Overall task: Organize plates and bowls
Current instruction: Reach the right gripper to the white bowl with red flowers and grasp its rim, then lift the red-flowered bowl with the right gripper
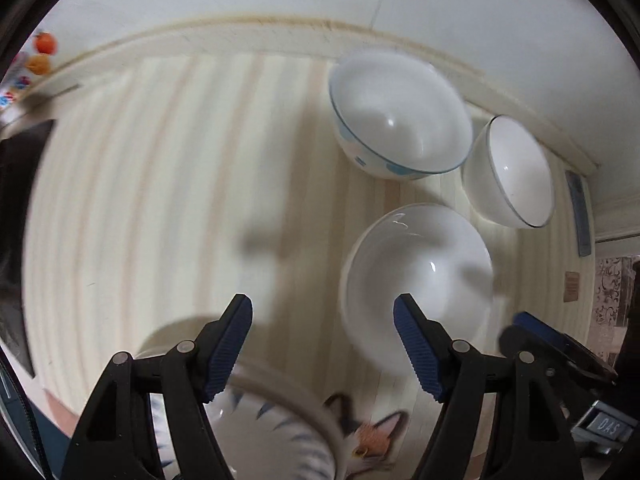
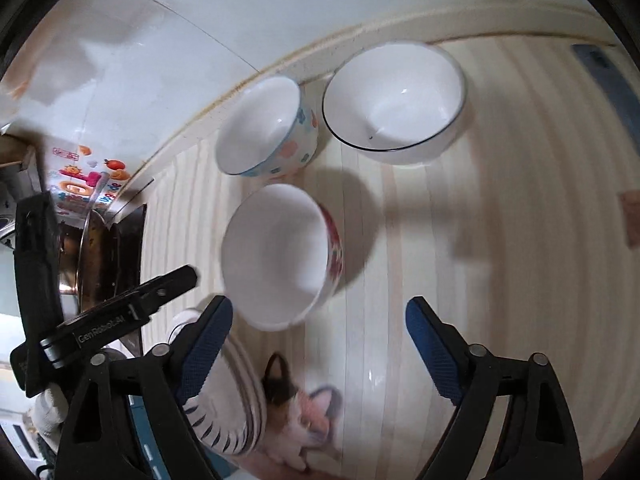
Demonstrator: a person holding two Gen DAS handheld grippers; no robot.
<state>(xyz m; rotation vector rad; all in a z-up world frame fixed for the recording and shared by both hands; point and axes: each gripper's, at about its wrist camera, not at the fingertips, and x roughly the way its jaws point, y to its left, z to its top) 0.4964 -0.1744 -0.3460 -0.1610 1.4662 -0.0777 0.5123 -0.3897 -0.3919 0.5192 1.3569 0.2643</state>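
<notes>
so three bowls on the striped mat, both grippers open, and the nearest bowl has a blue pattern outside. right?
Not quite: the nearest bowl has a red pattern outside, clear in the right wrist view. The rest holds: three bowls on the striped mat, left gripper and right gripper both open.

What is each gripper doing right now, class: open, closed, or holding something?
Left gripper: open, holding nothing.
Right gripper: open, holding nothing.

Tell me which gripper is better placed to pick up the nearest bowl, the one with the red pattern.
Probably the left gripper: it is open and its right finger already overlaps the red-patterned bowl rim. The right gripper, also open, has that bowl off toward its left finger.
</notes>
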